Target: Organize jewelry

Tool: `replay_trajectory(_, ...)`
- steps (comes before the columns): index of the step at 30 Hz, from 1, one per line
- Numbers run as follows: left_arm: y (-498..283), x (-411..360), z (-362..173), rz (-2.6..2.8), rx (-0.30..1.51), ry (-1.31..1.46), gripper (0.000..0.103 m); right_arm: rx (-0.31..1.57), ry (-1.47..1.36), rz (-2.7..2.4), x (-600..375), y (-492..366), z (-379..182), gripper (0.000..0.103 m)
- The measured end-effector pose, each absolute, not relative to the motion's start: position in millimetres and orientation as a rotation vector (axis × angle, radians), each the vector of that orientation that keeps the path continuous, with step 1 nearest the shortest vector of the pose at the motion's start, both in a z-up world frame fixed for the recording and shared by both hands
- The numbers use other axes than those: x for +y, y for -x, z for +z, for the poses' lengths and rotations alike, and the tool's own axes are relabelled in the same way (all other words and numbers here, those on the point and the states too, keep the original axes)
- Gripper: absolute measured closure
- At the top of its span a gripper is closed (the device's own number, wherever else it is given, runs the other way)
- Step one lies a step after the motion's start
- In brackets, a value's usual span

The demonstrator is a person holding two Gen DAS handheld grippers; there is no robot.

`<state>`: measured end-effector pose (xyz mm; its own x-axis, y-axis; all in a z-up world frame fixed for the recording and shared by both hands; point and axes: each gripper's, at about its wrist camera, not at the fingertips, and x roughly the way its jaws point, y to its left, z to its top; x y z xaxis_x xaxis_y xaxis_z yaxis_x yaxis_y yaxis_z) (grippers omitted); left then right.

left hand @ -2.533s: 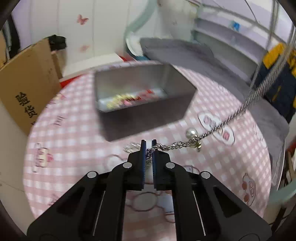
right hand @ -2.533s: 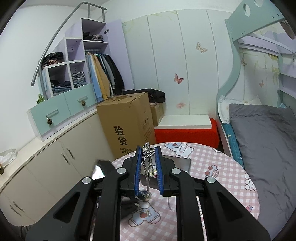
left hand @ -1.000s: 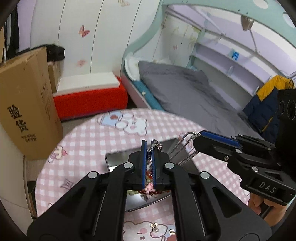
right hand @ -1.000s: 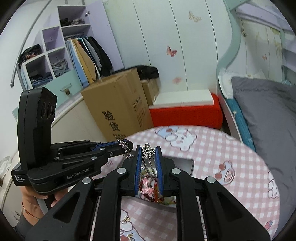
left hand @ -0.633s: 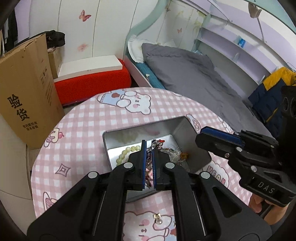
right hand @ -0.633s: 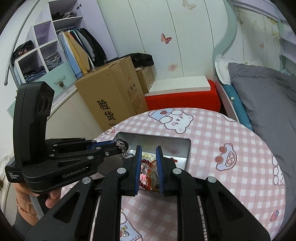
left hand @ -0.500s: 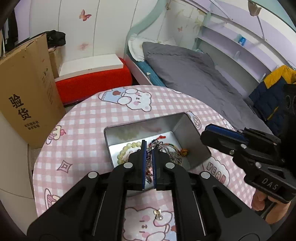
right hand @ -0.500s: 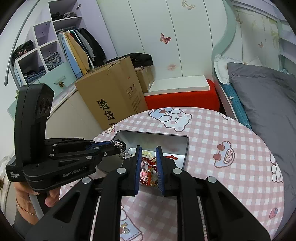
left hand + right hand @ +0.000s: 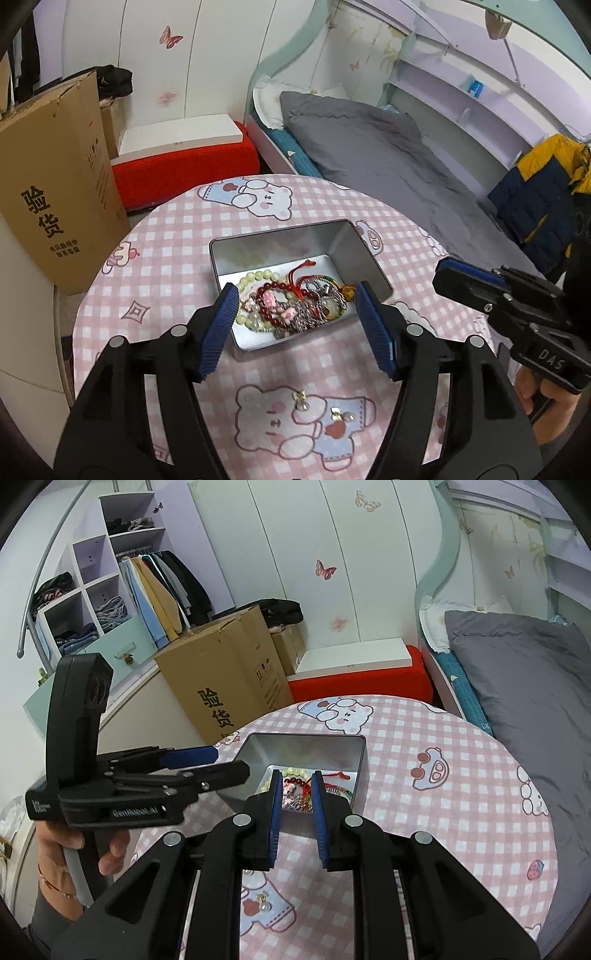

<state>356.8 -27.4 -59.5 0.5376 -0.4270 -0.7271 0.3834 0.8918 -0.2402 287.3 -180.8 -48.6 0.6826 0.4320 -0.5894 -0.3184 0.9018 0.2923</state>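
An open silver tin (image 9: 277, 234) (image 9: 306, 735) stands mid-table and holds a tangle of jewelry (image 9: 291, 302): pale and red bead bracelets, a red cord and a silver chain (image 9: 319, 295). Above the tin's near edge hangs my left gripper (image 9: 295, 291), its jaws opening wide with nothing pressed between the blue pads. My right gripper (image 9: 295, 775) hovers over the tin's near side with jaws a narrow gap apart; no chain shows between them, only the pile below. Each gripper also appears side-on in the other's view: right gripper (image 9: 454, 273), left gripper (image 9: 221, 762).
Small pearl earrings (image 9: 301, 397) (image 9: 263, 901) lie on the pink checked tablecloth (image 9: 166, 258) near me. A tall cardboard box (image 9: 55, 206) stands off the table's left, a red bench (image 9: 184, 170) behind it, and a grey bed (image 9: 369, 155) to the right.
The left jaws, shut on the silver chain earlier, have sprung apart and the chain now lies in the tin. Both grippers have tipped down over the tin and drawn slightly back.
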Motion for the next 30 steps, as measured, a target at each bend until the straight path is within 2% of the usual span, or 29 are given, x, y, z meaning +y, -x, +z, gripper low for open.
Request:
replay_trajectory(11,-316,-7,-62,-0.455,0.85,0.059,0.036,0.733,-0.149,0.436,-171,-254,-64,0.088)
replay_trajectory(23,-271,14,-98,-0.36,0.845,0.044,0.036,0.839,-0.03,0.434,-128,-227,-126,0.088)
replay_trajectory(30,-264,16,-113,-0.338,0.853,0.024,0.036,0.879,0.019,0.435,-112,-228,-144,0.088)
